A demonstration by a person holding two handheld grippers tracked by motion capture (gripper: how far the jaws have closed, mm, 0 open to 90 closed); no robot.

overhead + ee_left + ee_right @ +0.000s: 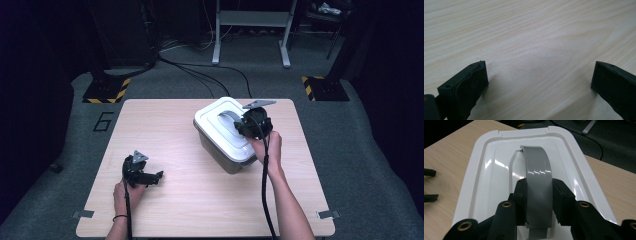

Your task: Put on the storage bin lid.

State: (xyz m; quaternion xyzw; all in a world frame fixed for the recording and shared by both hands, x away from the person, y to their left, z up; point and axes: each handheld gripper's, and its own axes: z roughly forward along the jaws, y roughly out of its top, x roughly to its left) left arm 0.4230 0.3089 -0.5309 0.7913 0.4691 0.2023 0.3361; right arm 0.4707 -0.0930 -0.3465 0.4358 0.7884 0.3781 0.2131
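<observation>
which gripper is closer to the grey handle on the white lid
Right. The right gripper is clamped on the grey handle of the white lid; the left gripper rests open on the table, well apart.

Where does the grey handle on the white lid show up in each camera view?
High view: grey handle right of centre, atop the white lid, under the right claw.
Left gripper view: not in it.
Right gripper view: centre, pinched between the black jaws.
Shared landmark: the wooden table.

Pale wood-grain table (200,200), white lid (486,165) with grey handle (537,170), grey bin (220,150), black jaws.
</observation>
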